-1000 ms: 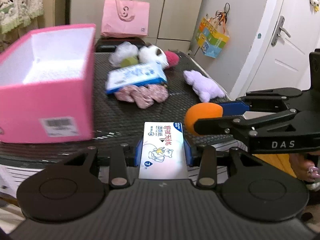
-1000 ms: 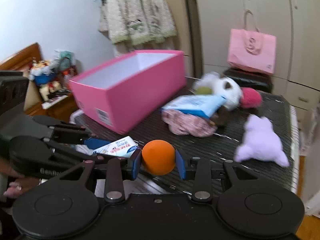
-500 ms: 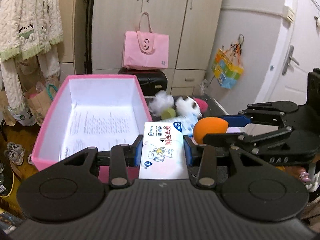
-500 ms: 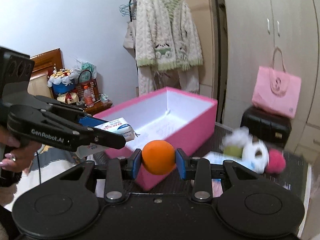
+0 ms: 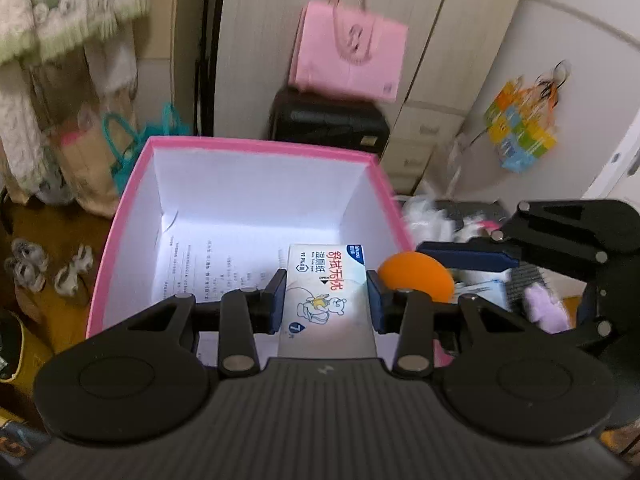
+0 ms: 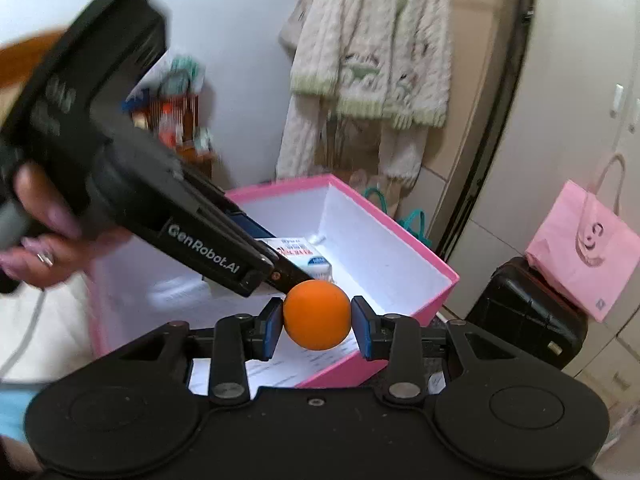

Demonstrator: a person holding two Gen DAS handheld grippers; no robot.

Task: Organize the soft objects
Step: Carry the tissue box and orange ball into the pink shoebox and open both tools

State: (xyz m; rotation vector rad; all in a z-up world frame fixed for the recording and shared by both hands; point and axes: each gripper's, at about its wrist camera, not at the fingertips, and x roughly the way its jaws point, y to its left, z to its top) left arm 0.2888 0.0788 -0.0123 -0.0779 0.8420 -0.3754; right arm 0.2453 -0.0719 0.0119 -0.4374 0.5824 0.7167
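My left gripper (image 5: 327,300) is shut on a white tissue pack (image 5: 326,292) printed with a bear, held over the open pink box (image 5: 256,148). The box has white inner walls and a printed sheet on its floor. My right gripper (image 6: 316,322) is shut on an orange foam ball (image 6: 317,315) above the box's near right corner (image 6: 400,248). In the left wrist view the orange ball (image 5: 416,276) shows at the right with the right gripper's black body behind it. The right wrist view shows the left gripper's body with the tissue pack (image 6: 300,258) over the box.
More soft things lie on the dark table right of the box: a lilac plush (image 5: 546,308) and white fluff (image 5: 424,216). A black case (image 5: 328,120) with a pink bag (image 5: 348,56) stands behind. A person's hand (image 6: 44,216) grips the left tool. A knitted cardigan (image 6: 372,48) hangs on the wardrobe.
Both grippers rose and swung left from the table's front to over the pink box, each keeping its grip. The box now fills the left wrist view from above.
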